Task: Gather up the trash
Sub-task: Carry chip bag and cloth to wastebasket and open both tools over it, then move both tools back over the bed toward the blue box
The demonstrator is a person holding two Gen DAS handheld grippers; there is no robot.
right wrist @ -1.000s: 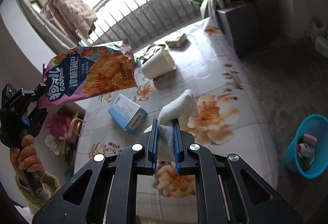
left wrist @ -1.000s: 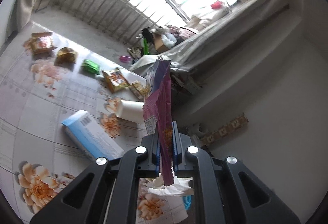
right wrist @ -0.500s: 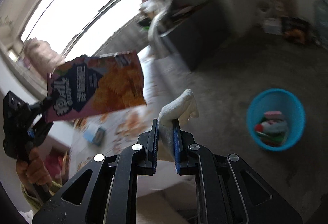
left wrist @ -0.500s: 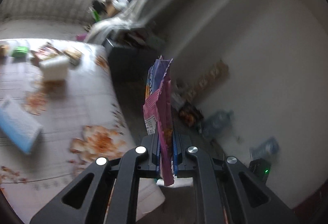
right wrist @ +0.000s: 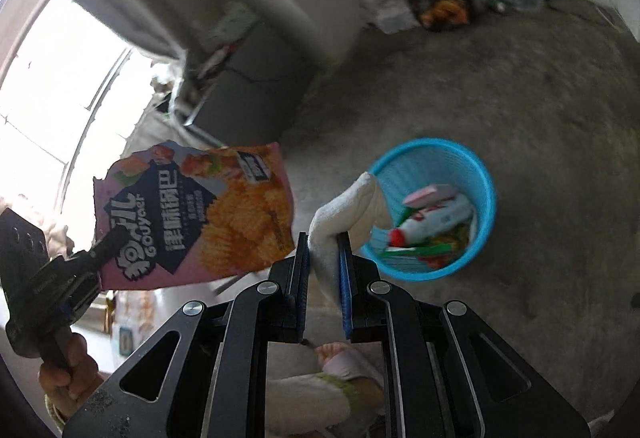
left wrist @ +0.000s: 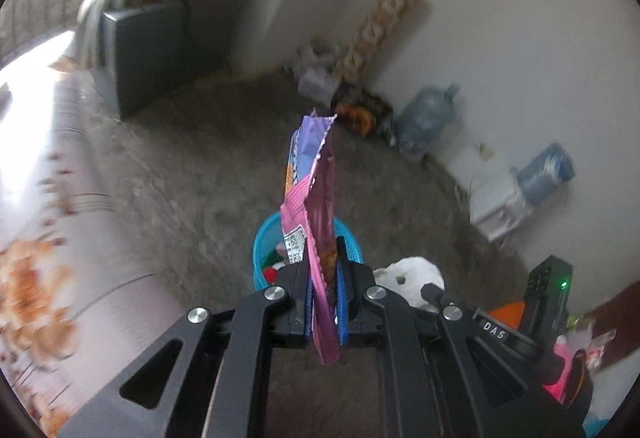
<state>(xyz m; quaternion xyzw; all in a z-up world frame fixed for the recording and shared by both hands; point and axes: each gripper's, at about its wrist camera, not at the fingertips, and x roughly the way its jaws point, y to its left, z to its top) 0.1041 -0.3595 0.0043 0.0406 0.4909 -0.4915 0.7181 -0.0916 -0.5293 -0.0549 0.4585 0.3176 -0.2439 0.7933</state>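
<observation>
My left gripper [left wrist: 323,270] is shut on a pink snack bag [left wrist: 314,197], held edge-on above the floor; the bag's printed face shows in the right wrist view [right wrist: 200,213]. My right gripper [right wrist: 323,258] is shut on a crumpled white tissue [right wrist: 344,209]; the tissue also shows in the left wrist view [left wrist: 412,278]. A blue trash basket [right wrist: 476,177] with several pieces of trash inside stands on the concrete floor, just right of and beyond the tissue. In the left wrist view the basket [left wrist: 262,234] sits right behind the bag.
The flowered tablecloth [left wrist: 36,197] is at the left. A grey cabinet [left wrist: 160,37] stands against the wall. Water jugs [left wrist: 432,117], a white box [left wrist: 500,201] and bags [right wrist: 440,1] lie along the far wall. The person's foot [right wrist: 348,362] is below my right gripper.
Both grippers swung away from the table and down toward the floor, still holding the bag and the tissue. The blue basket is now close in front of both.
</observation>
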